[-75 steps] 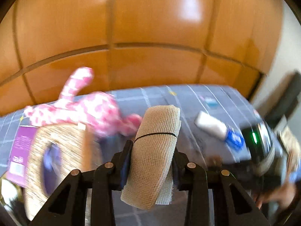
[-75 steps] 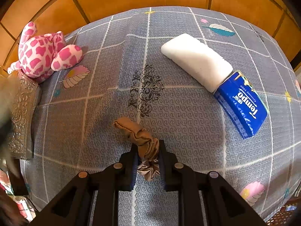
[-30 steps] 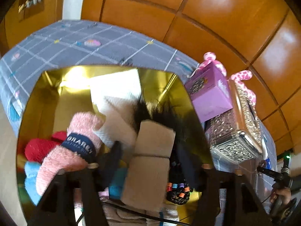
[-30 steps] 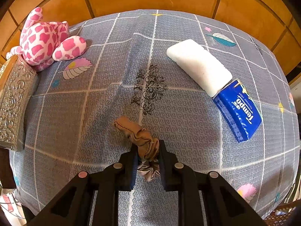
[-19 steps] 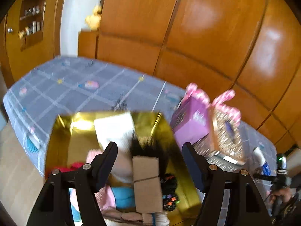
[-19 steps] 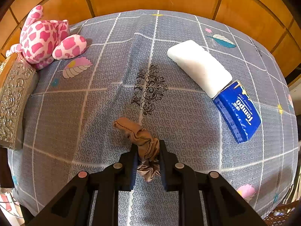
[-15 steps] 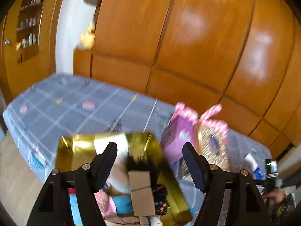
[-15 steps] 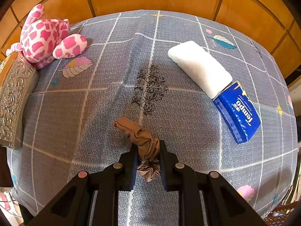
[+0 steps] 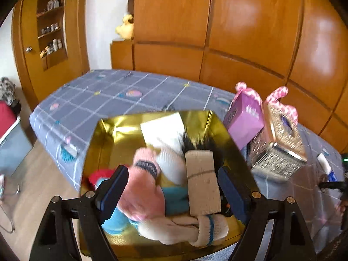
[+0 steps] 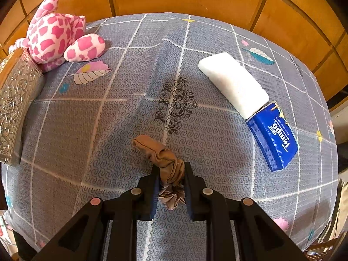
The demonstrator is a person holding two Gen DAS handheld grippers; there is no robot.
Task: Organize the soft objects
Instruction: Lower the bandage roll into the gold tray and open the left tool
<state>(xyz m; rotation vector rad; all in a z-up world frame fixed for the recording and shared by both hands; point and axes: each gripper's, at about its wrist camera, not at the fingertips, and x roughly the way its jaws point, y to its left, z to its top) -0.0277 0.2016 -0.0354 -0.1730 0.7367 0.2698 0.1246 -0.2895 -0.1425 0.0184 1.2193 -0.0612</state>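
Two grippers are in view, one per wrist camera, over one bed covered in a grey-blue patterned sheet.

One gold box sits at the bed's near edge in the left view and fills the middle of that picture. It holds a jumble of soft things: one beige bandage roll with a dark band round it at about 3 o'clock inside the box, one fuzzy pink sock with a dark cuff near the centre, one cream knotted sock with blue stripes at 6 o'clock, something red at 9 o'clock, blue cloth beneath, and a white folded piece at 12 o'clock. Motion blur keeps me from counting further.

The left gripper hangs above the box, its jaws wide and opening; the bandage roll lies between them below, free of both pads, just beside the right one.

At 2 o'clock from the box stand one purple box and one silver embossed box, touching.

One pink-spotted plush toy sits at 10 o'clock in the right view, against the silver box. One white tissue block lies at 2 o'clock, its end touching one blue Tempo pack.

The right gripper is clenched on one crumpled tan stocking, whose free end trails on the sheet toward 11 o'clock.
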